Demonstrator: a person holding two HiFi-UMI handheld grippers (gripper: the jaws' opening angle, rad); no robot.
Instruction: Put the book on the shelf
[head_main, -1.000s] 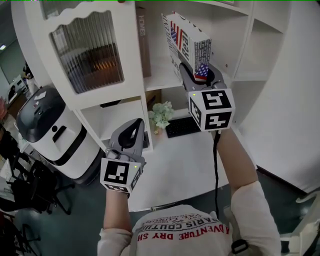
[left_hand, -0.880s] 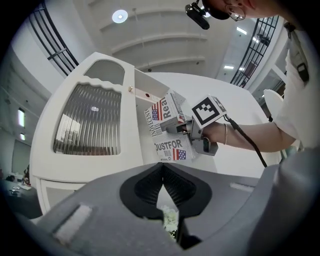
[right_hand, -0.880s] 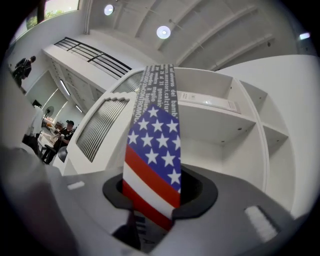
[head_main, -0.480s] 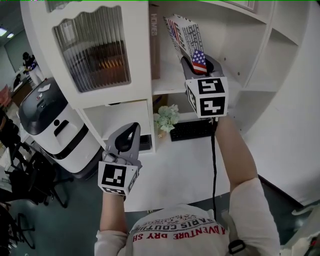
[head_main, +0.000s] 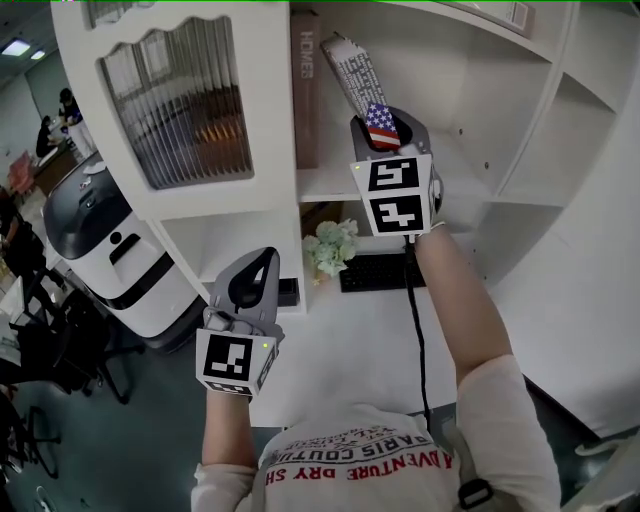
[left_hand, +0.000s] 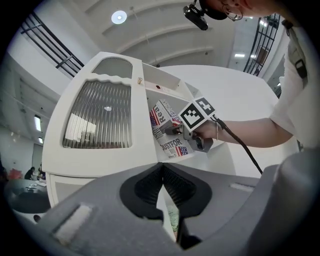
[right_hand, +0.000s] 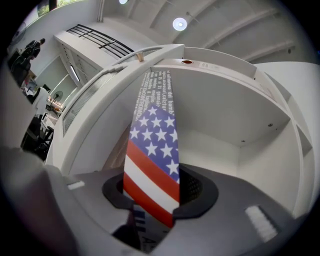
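A white book (head_main: 352, 72) printed with text and an American flag on its spine leans tilted inside the upper compartment of the white shelf unit (head_main: 330, 184). My right gripper (head_main: 386, 128) is shut on its lower end, and the flag spine (right_hand: 152, 150) stands between the two jaws of that right gripper (right_hand: 157, 190). From the left gripper view the book (left_hand: 167, 134) shows at the compartment's mouth. My left gripper (head_main: 262, 262) hangs lower left in front of the shelf, shut and empty, and in its own view the left gripper (left_hand: 162, 172) has its jaws touching.
A brown book (head_main: 307, 100) stands upright at the compartment's left wall, just left of the held book. A ribbed glass door (head_main: 185, 100) lies further left. Below are a small plant (head_main: 330, 246) and a keyboard (head_main: 375, 271) on a white desk, and a white machine (head_main: 100, 250) at left.
The right gripper has carried the book left and deeper into the compartment, turning it edge-on, closer to the brown book. The left gripper has stayed low and shut.
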